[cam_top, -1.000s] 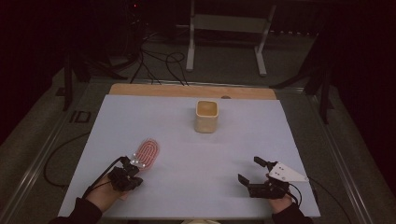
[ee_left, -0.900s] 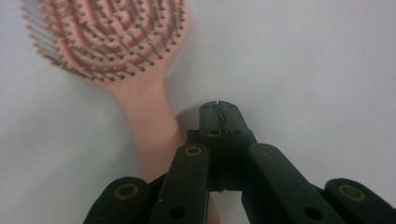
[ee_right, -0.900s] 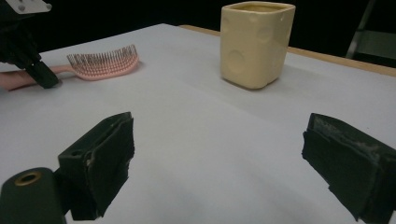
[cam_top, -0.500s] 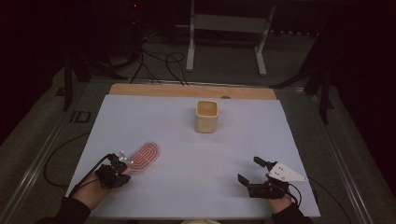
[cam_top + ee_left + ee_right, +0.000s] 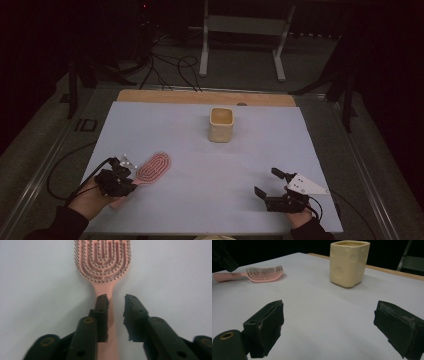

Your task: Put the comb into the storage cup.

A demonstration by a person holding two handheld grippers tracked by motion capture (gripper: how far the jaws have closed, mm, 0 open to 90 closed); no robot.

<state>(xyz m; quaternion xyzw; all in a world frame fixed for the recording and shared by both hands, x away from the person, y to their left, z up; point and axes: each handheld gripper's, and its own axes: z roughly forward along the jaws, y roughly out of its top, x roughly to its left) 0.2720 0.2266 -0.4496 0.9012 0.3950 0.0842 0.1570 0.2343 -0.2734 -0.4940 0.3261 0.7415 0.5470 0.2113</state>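
A pink hairbrush point(image 5: 154, 168) lies bristles up on the white table sheet point(image 5: 200, 160), at the near left. My left gripper point(image 5: 129, 177) hovers over its handle. Its jaws have just been opening. In the left gripper view they stand a little apart point(image 5: 116, 300), with the handle of the hairbrush point(image 5: 102, 262) running under the left jaw and no pad pressing on it. My right gripper point(image 5: 266, 182) rests open at the near right, nothing between its jaws point(image 5: 328, 315). A cream square cup point(image 5: 221, 125) stands upright at mid-table, and the right gripper view shows the cup point(image 5: 349, 263) and the hairbrush point(image 5: 262, 273).
A wooden strip point(image 5: 200, 97) borders the table's far edge. Beyond it stand a metal frame point(image 5: 240, 30) and floor cables point(image 5: 170, 65). A cable point(image 5: 60, 170) trails off the left table edge from the left gripper.
My left hand has shifted left along the near edge, and the brush has swung with it, its head now slanting to the right. The right gripper has kept still.
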